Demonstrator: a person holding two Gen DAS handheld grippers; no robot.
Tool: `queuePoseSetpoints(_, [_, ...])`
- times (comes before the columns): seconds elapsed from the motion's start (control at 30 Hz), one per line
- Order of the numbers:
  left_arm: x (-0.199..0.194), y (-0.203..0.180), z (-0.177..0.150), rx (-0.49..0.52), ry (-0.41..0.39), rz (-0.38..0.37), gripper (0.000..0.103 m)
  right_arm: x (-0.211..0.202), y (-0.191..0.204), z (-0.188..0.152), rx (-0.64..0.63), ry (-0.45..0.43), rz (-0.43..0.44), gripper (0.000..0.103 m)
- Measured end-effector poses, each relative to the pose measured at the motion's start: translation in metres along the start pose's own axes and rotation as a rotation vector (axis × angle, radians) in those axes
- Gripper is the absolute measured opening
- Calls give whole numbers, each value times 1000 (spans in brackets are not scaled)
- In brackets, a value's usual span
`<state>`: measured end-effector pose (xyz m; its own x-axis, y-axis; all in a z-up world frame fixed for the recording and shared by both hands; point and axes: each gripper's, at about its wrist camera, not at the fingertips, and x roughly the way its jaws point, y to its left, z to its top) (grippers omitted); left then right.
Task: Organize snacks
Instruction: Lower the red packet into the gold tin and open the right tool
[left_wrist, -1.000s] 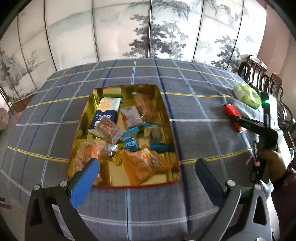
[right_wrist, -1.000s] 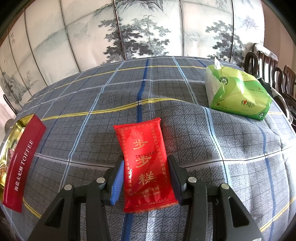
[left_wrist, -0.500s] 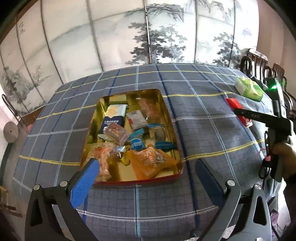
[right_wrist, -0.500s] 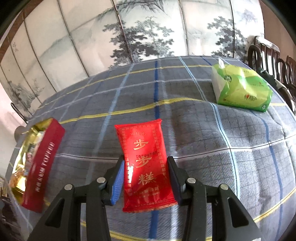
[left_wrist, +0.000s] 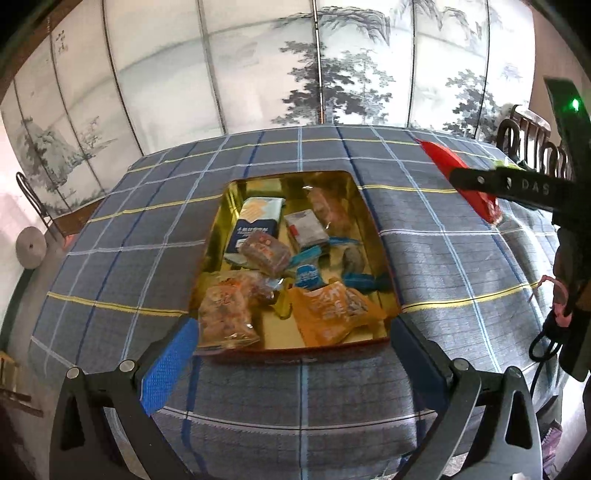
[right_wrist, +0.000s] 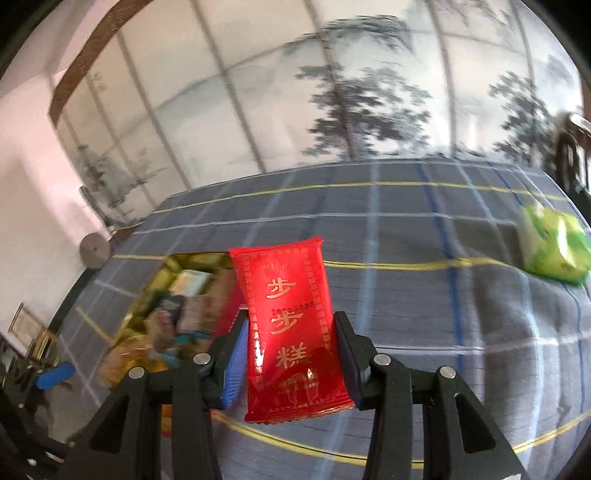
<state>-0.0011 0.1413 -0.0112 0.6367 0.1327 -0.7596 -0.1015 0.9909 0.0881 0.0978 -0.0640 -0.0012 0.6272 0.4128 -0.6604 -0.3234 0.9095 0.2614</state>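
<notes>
A gold tin (left_wrist: 373, 236) lined with a red outer wall sits on the checked tablecloth and holds several wrapped snacks, among them an orange packet (left_wrist: 332, 312) and a blue-and-white packet (left_wrist: 256, 221). My right gripper (right_wrist: 291, 350) is shut on a red snack packet (right_wrist: 288, 306) with gold characters, lifted clear of the cloth, with the tin (right_wrist: 147, 291) blurred behind it to the left. In the left wrist view that red packet (left_wrist: 443, 162) hangs at the right, above the cloth beside the tin. My left gripper (left_wrist: 291, 354) stands open just before the tin's near wall, holding nothing.
A green tissue pack (right_wrist: 554, 251) lies on the cloth at the right. Dark wooden chairs (left_wrist: 532, 147) stand past the table's right edge. A painted folding screen (left_wrist: 314, 66) backs the table. A person's hand (left_wrist: 576, 273) holds the right gripper's handle.
The right gripper has lifted the red packet off the cloth and carried it left toward the tin. The left gripper has drawn back slightly, so the tin looks farther off.
</notes>
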Motion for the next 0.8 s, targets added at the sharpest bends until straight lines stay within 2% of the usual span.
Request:
queuePoseSetpoints(0.2, [-2,15,-5,-22,-8,15,102,17,51,4,-69,32,66,44])
queuePoseSetpoints(0.4, [-3,27,-8,-39,-11,36,102,34,80,4,-94,70,108,44])
queuePoseSetpoints(0.8, [0,42,-15,-54,-8,62,102,63,106,2,-78,135,137,44])
